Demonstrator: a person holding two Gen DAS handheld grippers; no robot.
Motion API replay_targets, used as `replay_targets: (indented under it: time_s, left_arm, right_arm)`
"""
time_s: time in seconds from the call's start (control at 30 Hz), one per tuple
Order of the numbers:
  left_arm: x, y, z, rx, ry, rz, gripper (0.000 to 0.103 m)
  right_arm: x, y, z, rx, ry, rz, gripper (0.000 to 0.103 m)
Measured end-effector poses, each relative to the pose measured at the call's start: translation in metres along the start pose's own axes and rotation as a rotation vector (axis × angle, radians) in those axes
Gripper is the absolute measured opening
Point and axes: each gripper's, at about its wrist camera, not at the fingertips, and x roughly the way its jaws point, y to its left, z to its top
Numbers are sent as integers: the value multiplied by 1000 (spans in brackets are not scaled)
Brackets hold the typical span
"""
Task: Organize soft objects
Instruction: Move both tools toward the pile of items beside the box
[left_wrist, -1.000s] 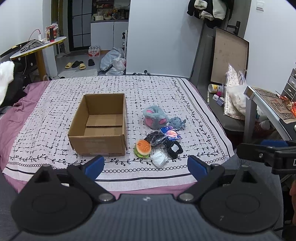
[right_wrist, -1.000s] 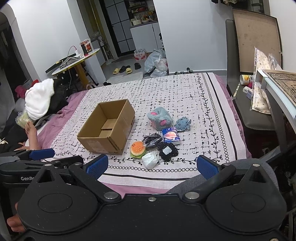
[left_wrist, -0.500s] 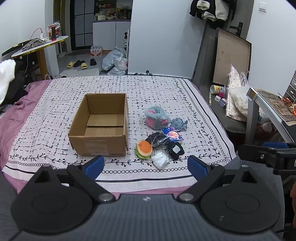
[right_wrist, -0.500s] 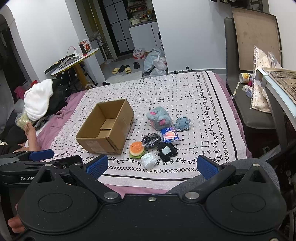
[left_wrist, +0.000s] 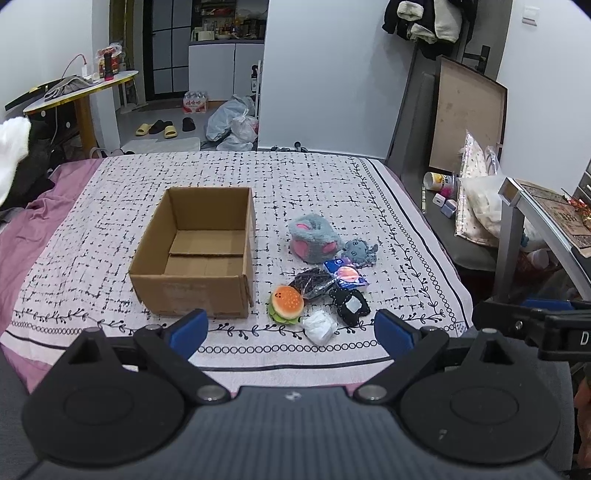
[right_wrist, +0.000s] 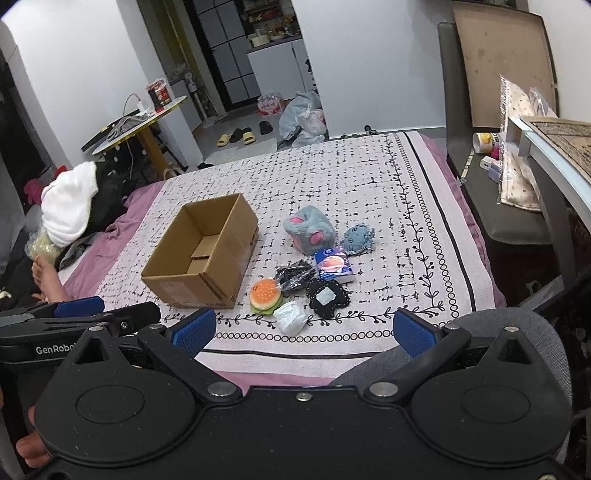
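Left-wrist view only: coats hung high on far wall; right gripper's (left_wrist: 532, 317) body pokes in at right edge, fingertips out of frame.
Right-wrist view only: a person's bare foot (right_wrist: 46, 277) at left, beside a white towel heap (right_wrist: 70, 206); left gripper (right_wrist: 79, 308) enters from left edge, its spread not readable here.
Box: open cardboard box (left_wrist: 201, 254) on patterned bedspread (left_wrist: 110, 221), left of the toys, nothing inside.
Soft objs: clustered right of box, near bed's front edge. Grey-pink plush (left_wrist: 314, 240) farthest, small blue plush (left_wrist: 360, 251) touching its right side; burger toy (left_wrist: 286, 304) and white wad (left_wrist: 319, 326) nearest; dark pouches and blue packet (left_wrist: 345, 273) between.
Left gripper, own view (left_wrist: 291, 328): held level over near bed edge, blue pads wide apart, gripping nothing.
Right gripper, own view (right_wrist: 304, 326): same pose, jaws spread, nothing held, well short of the toys.
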Motion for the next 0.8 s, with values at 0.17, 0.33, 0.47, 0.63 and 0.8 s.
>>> replay_targets:
  time_s: [0.17,0.33,0.47,0.63,0.8]
  left_arm:
    - [8,-6,7,16,-13,-13,96]
    - [24,-11,9,20,-5,-20,95]
    - [42,-12,7,18,32,-16,95]
    - [67,-7,5,-30,74,-32,94]
    - [96,-5,6,-67,118,-30,93]
  right_arm:
    - [7,-7,2,27,-5,5,103]
    - [18,-12,5,25,0,17,103]
    - [30,-20,8,47,7,25,103]
    - [49,-31,13,93,27,44,98]
    - [73,-42,18,153,66,61,92]
